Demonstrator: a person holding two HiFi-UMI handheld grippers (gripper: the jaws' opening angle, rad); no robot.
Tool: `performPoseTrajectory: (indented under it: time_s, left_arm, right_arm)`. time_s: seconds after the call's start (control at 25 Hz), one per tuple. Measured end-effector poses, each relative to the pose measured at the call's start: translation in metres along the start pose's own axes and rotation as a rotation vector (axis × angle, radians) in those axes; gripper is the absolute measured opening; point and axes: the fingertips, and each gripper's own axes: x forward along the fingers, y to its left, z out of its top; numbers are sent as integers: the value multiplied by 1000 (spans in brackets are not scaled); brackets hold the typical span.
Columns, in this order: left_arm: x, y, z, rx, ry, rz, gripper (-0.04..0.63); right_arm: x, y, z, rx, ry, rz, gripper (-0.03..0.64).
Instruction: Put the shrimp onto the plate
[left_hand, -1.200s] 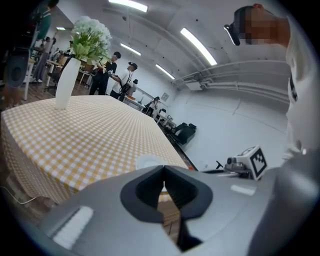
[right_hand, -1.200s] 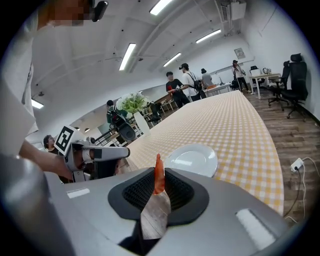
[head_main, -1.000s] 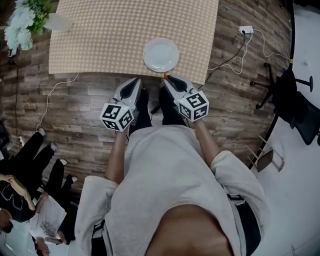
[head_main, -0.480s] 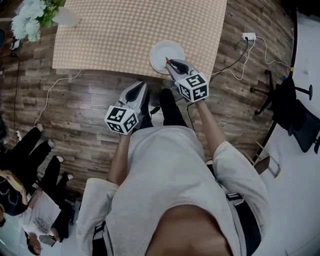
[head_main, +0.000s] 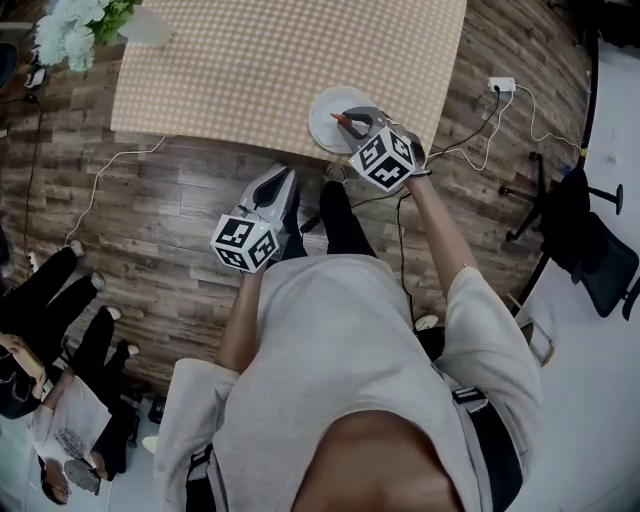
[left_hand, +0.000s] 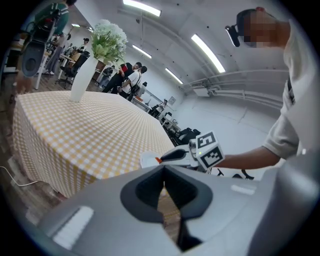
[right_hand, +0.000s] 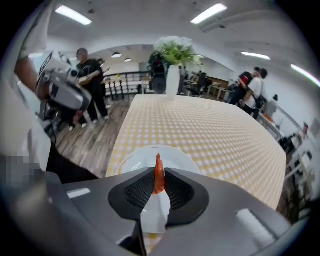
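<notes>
No legible text, label, brand, number or sign anywhere.

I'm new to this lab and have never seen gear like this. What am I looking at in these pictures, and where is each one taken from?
There is no robot here. A person holds a hand-worked two-jaw gripper in each hand, and the cubes with square markers are part of those grippers. The head view comes from a camera on the person's head, looking steeply down. The other two views come from cameras riding on each gripper, looking along its jaws. A table with a yellow checked cloth carries a white plate near its edge and a vase of flowers at a far corner. The right gripper is closed on the shrimp and holds it over the plate. The left gripper hangs off the table above the wooden floor, jaws together and empty.
</notes>
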Motion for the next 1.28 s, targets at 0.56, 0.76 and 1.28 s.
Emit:
performPoseTrajectory:
  time_s: [0.56,0.76,1.28]
  left_arm:
    - [-11,10,0,-3,-15,26,9]
    - [-14,18,3,-8,-23,36,9]
    - [-16,15,7,8,-37,42,9]
  right_arm:
    - [21,8,-9,-219,158,112,64]
    - [26,5,-5,-169,143,132,67]
    - [15,-2,15,-55,47,124,107]
